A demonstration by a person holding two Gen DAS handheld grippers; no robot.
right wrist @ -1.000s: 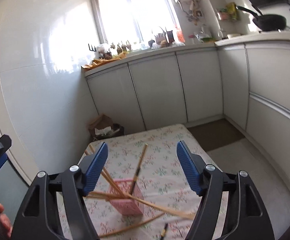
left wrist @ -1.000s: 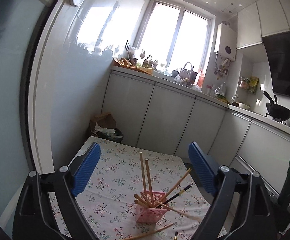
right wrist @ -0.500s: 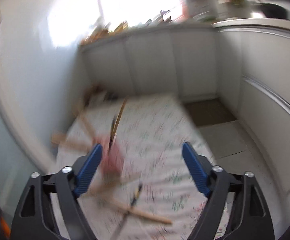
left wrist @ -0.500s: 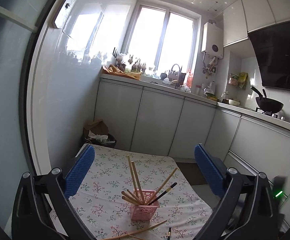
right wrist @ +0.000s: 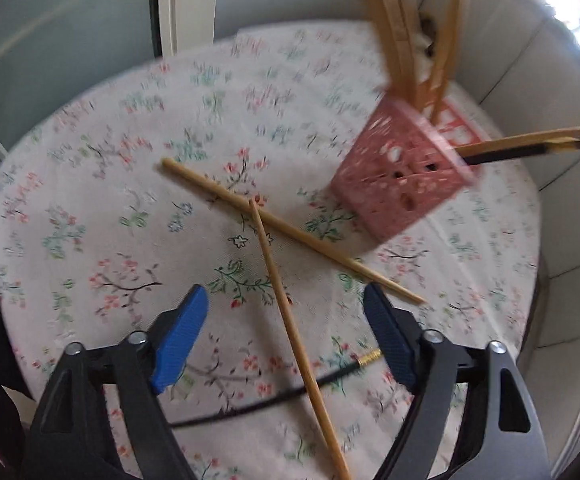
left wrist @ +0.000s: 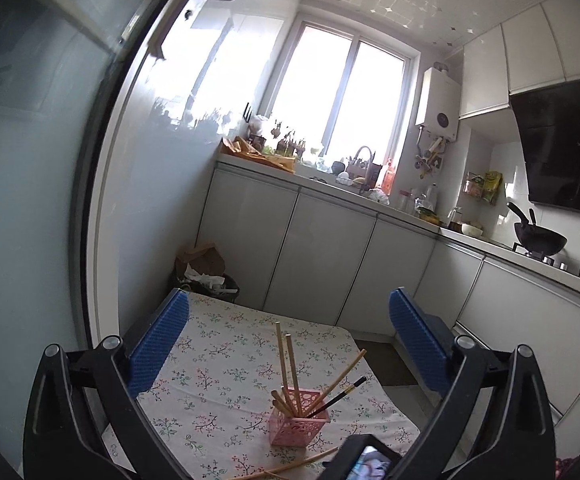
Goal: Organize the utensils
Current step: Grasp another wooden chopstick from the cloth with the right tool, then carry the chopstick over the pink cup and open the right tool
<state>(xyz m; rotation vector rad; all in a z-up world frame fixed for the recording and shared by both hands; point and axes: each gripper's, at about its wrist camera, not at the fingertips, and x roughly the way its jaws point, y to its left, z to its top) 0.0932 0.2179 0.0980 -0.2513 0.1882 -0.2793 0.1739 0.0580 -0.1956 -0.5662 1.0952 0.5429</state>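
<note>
A pink perforated holder [left wrist: 298, 428] [right wrist: 398, 184] stands on the floral-cloth table [left wrist: 210, 360] with several wooden chopsticks and one black one in it. Loose on the cloth lie two crossed wooden chopsticks [right wrist: 290, 232] [right wrist: 290, 320] and a black gold-tipped chopstick [right wrist: 274, 396]. My right gripper [right wrist: 285, 300] points steeply down over them. Its jaws are closing with one wooden chopstick running between them, the pads clear of it. My left gripper [left wrist: 289, 308] is held level behind the holder, wide open with nothing in it. The right gripper's body [left wrist: 366, 456] shows at the bottom of the left wrist view.
A glass door and white wall run along the table's left side. A bin with a paper bag [left wrist: 206, 272] stands beyond the table's far edge. White cabinets [left wrist: 322, 264] and a worktop with a wok [left wrist: 538, 240] line the back and right.
My right gripper has tipped from level to pointing down and dropped toward the cloth, over the loose chopsticks. The left gripper has drawn back a little and opened slightly wider.
</note>
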